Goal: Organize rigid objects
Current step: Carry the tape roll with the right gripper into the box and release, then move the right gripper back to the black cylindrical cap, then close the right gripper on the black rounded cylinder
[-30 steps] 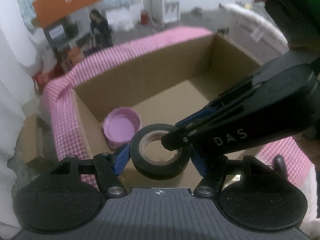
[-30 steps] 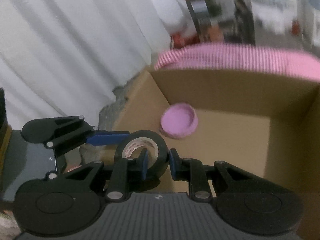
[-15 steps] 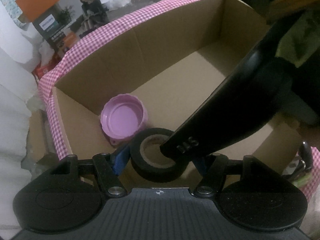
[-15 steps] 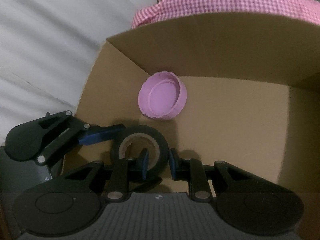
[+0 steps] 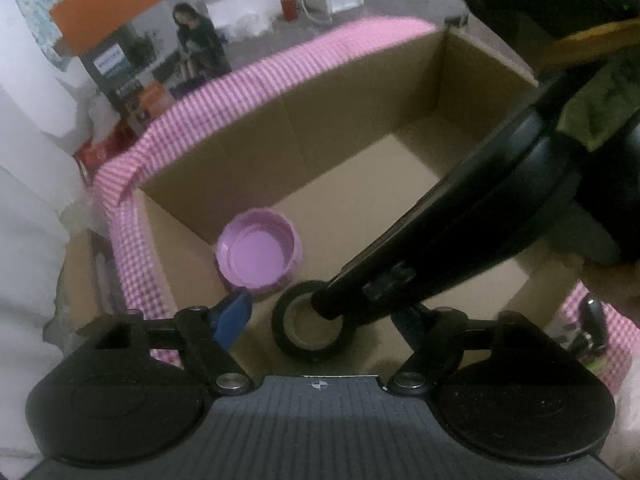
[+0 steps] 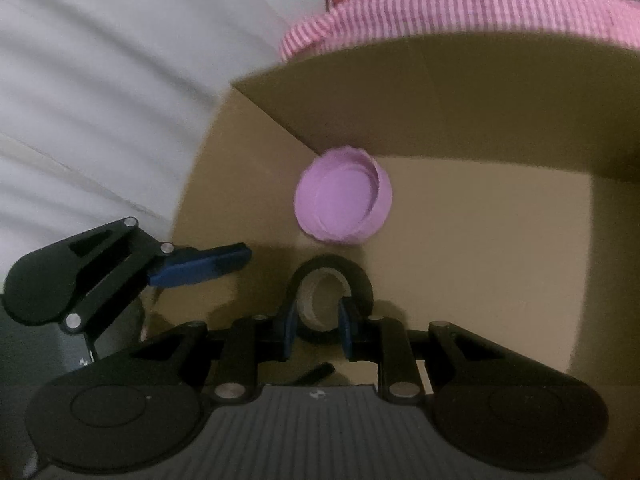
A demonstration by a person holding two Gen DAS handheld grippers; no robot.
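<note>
1. The roll of black tape sat low inside the cardboard box, near its left wall and just at 5 o'clock of the pink lid; whether the roll rested on the box floor could not be told.
2. The pink lid lay open side up on the box floor, close to the far-left corner.
3. The right claw was clenched on the roll's wall: one blue finger stood inside the cardboard core, the other outside the roll.
4. The left claw was released. Its jaws had just been opening; the blue left finger stood clear of the roll at 9 o'clock, and the roll sat between the fingers without being pressed.
5. In the left wrist view, the right claw's black body crossed from 2 o'clock down onto the roll, hiding the left claw's right finger.
6. A pink checked cloth lined the box rim along the far and left sides.
</note>
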